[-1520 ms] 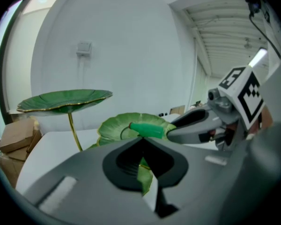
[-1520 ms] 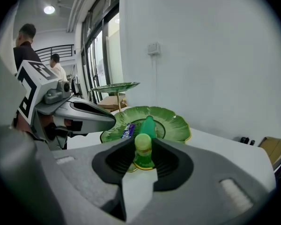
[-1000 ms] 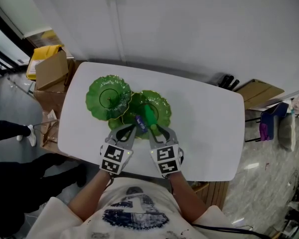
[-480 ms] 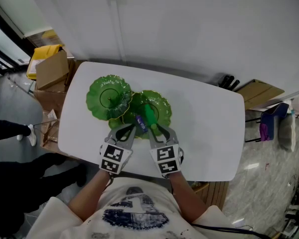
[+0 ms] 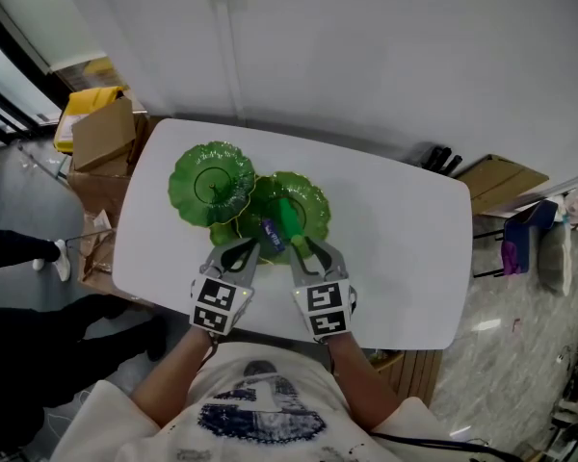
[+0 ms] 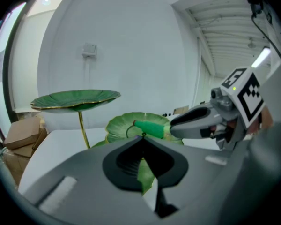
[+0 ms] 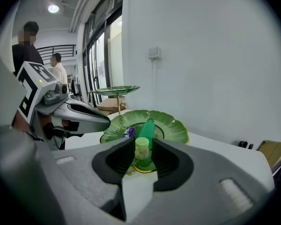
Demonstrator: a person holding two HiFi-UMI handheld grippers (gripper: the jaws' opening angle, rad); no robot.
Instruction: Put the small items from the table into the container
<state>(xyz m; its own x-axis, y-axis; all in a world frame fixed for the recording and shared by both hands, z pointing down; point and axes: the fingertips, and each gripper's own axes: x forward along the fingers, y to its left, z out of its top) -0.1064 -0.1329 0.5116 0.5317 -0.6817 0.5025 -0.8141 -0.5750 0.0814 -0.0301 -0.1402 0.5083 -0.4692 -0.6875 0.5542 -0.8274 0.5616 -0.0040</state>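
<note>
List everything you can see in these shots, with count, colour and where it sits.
table: one, white, middle of the head view.
raised leaf plate: one, green, on a thin gold stem, table's left part.
lower leaf plate: one, green with a gold rim, just right of the raised one.
bottle: one, green with a pale cap, over the lower leaf plate.
small packet: one, blue-purple, on the lower leaf plate beside the bottle.
cardboard boxes: at least two, brown, on the floor left of the table.
bystanders: two, far back by the windows.
left tool: one, grey, jaws together, at the plates' near edge.
right tool: one, grey, closed on the bottle's cap end.
</note>
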